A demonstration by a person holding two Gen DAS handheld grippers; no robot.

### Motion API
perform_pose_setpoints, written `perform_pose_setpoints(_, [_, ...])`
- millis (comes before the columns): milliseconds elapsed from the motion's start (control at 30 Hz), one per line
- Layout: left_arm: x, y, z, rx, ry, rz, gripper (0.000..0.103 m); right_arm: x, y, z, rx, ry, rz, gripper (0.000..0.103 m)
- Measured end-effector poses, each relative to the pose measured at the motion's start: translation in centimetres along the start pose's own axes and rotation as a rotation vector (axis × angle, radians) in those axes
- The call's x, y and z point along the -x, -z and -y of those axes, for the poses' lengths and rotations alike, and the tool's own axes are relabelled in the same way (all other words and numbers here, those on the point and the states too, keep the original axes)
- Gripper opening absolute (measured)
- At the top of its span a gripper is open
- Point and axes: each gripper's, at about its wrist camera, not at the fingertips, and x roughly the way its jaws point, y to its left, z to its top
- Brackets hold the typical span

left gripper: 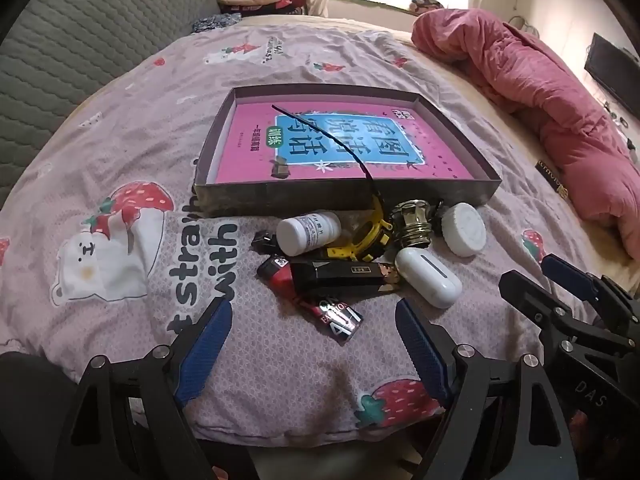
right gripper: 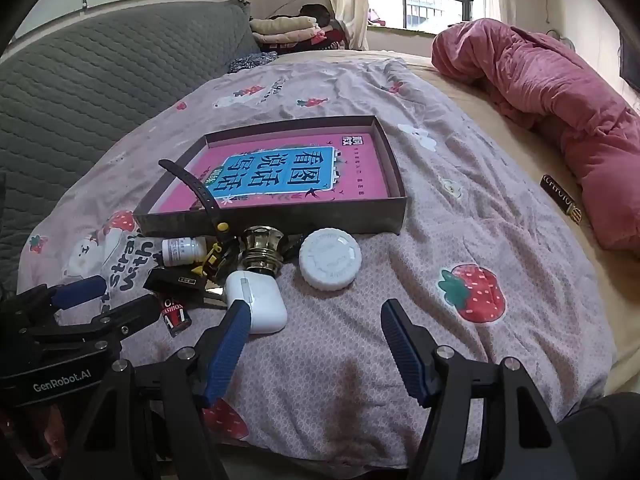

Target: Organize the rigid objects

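Note:
A shallow dark box (left gripper: 340,196) (right gripper: 276,216) with a pink book (left gripper: 340,148) inside lies on the bed. In front of it sits a pile: a white pill bottle (left gripper: 308,232) (right gripper: 182,251), a yellow watch with a black strap (left gripper: 368,236) (right gripper: 212,256), a brass knob (left gripper: 412,224) (right gripper: 260,250), a white round lid (left gripper: 464,229) (right gripper: 330,258), a white earbud case (left gripper: 428,277) (right gripper: 258,302), a black box (left gripper: 340,276), a red lighter (left gripper: 278,274) and a small can (left gripper: 340,320) (right gripper: 175,316). My left gripper (left gripper: 316,320) is open just before the can. My right gripper (right gripper: 316,320) is open beside the earbud case.
A pink quilt (left gripper: 560,92) (right gripper: 560,92) is bunched at the right. A grey quilted headboard (left gripper: 80,48) stands at the left. Folded clothes (right gripper: 288,28) lie at the back. A small dark label (right gripper: 560,200) lies near the quilt.

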Motion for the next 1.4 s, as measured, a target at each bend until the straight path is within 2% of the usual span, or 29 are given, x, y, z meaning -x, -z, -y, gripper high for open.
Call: perform_pose_setpoints(1400, [0.53,-0.50,-0.19,-0.006,-0.005,0.027,0.084,0.38,0.00,-0.36,0.038,0.017,0.031,0.067])
